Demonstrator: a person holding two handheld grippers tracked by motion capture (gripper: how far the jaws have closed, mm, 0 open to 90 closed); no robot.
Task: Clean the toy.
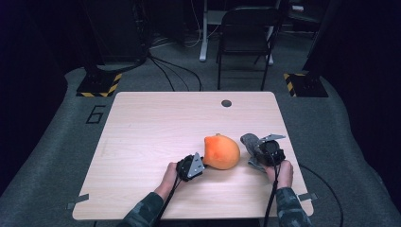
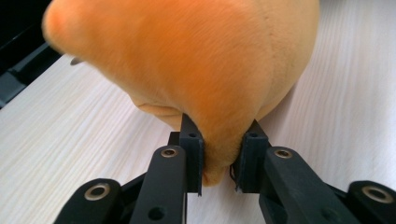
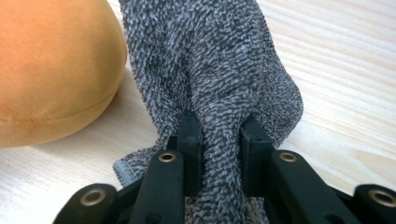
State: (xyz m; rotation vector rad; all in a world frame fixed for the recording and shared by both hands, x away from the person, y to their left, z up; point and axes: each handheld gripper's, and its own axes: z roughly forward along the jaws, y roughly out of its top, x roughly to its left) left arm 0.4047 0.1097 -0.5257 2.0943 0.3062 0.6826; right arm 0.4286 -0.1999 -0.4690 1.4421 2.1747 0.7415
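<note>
The orange plush (image 1: 221,152) sits on the wooden surface (image 1: 142,137), near its front right. The left tongs (image 2: 219,158) pinch a fold at its edge. The right tongs (image 3: 220,140) clamp a bunched grey towel (image 3: 219,60) just beside it. The towel's lower end is cut off behind the jaws, and the plush's far side can't be made out.
</note>
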